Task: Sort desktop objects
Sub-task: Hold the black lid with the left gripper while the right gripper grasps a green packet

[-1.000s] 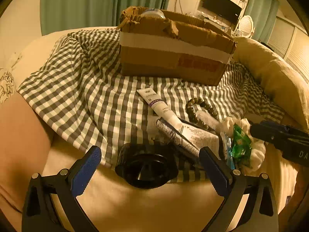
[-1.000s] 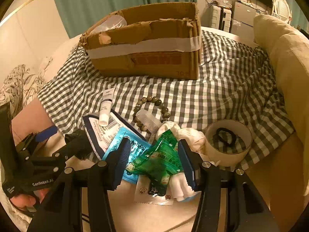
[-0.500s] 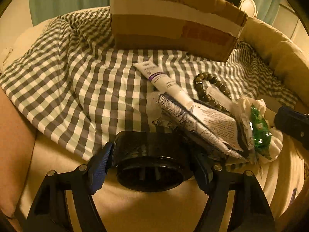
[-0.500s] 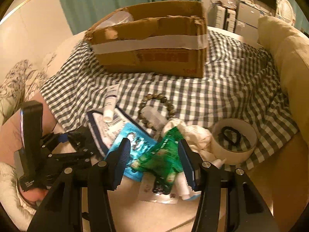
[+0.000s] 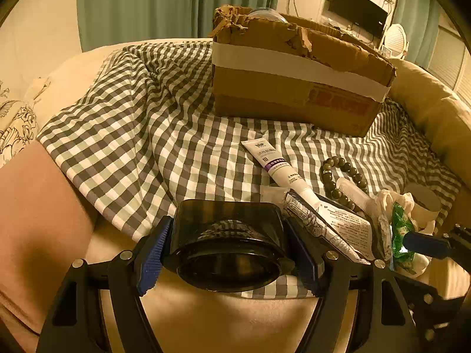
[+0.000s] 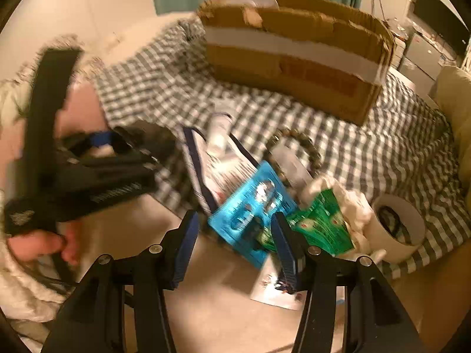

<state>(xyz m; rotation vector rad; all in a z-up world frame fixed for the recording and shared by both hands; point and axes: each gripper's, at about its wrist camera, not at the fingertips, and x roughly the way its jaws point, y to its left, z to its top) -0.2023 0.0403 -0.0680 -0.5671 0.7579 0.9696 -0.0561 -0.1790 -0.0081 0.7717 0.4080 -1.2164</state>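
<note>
Left tongs clamped on the dark cup, first pick of the sort

The left tongs [image 5: 226, 260] have just been closing and their blue pads now press both sides of the dark translucent plastic cup [image 5: 226, 244] lying at the near edge of the grey-checked cloth [image 5: 141, 135]; beyond them sits the torn brown cardboard box [image 5: 297, 88], likely the drop point. The right tongs [image 6: 232, 253] stand half open with nothing between them, though blur makes this less sure; the blue foil packet [image 6: 250, 209] and green sachet [image 6: 321, 220] lie just ahead. Next: lift the cup clear, carry it forward over the box rim
</note>
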